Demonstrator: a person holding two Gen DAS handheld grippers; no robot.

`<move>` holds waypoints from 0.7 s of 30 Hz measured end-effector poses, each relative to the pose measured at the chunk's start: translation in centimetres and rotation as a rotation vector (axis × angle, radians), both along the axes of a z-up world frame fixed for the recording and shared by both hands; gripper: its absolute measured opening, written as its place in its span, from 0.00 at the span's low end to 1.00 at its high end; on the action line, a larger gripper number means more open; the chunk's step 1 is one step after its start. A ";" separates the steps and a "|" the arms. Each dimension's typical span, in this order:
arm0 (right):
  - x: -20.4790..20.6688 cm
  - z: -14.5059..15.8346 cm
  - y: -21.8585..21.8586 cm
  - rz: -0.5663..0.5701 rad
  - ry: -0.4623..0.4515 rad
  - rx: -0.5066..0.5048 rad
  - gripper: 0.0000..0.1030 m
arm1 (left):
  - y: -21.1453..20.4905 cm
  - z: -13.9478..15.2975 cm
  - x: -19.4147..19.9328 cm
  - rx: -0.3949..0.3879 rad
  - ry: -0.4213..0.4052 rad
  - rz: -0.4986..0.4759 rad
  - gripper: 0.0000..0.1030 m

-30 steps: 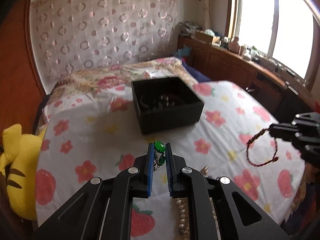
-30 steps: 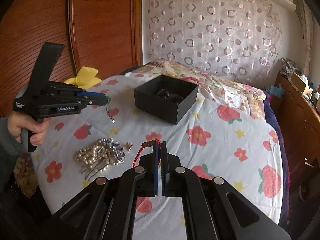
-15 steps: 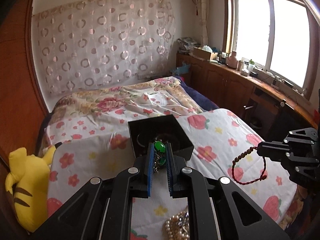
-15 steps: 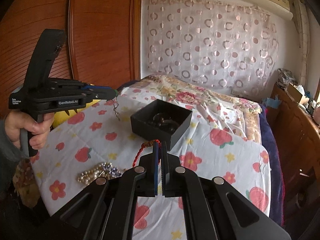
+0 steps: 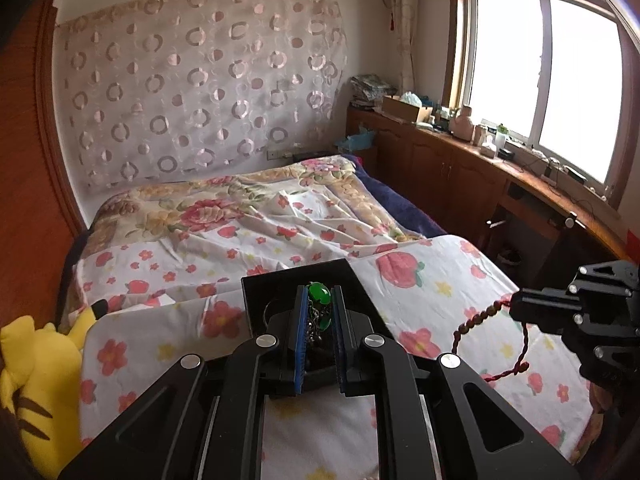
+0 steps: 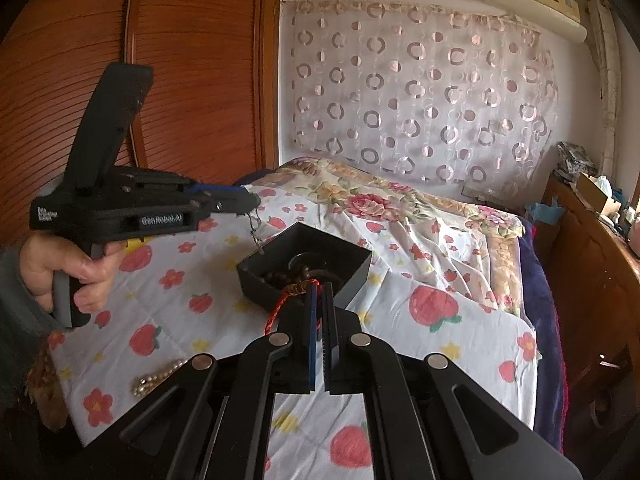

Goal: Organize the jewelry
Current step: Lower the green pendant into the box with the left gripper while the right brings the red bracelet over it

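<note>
- Both pieces are being carried to the black box (image 6: 304, 266) on the bed (image 6: 460, 312); I judge this the drop-off step, with nothing let go yet.
- The left gripper (image 5: 319, 332) has its jaws clamped on a green pendant (image 5: 319, 295), low in the middle of the left view. A thin chain (image 6: 254, 232) hangs from its tip in the right view, dangling just over the box's near-left corner.
- The right gripper (image 6: 319, 320) has its jaws pressed together on a red cord bracelet (image 6: 280, 304), which loops out to the left of the tip. In the left view the same bracelet (image 5: 496, 336) hangs at the right edge, off to the side of the box and above the sheet.
- The box already holds dark beads and a ring-like piece, too dim to tell apart.
- Next move, as I read it: bring the pendant fully over the opening, lower it, then part the jaws so the chain follows it in. The bracelet goes after.
- In the way: the chain could catch on the box wall. The two grippers head for one small opening, so they should go in turn.
- Around: a heap of pearls (image 6: 160, 376) lies on the sheet at the lower left of the right view, not yet sorted. A yellow plush toy (image 5: 36, 372) sits at the left edge of the left view, well apart from the box.
</note>
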State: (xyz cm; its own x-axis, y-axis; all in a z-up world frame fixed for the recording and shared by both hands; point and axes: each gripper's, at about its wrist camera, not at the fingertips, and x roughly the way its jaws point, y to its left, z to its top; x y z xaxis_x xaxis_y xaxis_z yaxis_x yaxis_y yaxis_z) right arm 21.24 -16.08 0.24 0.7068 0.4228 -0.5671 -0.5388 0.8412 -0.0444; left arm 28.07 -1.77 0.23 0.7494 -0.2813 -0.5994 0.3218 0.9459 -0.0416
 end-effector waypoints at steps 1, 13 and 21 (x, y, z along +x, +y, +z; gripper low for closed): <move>0.7 -0.1 0.2 0.002 0.004 0.002 0.03 | 0.0 -0.4 0.6 0.000 0.009 -0.001 0.10; 9.1 -2.3 2.4 0.018 0.074 0.036 0.03 | 1.0 -5.7 4.8 0.002 0.106 -0.001 0.10; 13.4 -4.4 4.3 0.030 0.136 0.043 0.03 | 2.3 -6.7 5.6 -0.013 0.116 0.012 0.10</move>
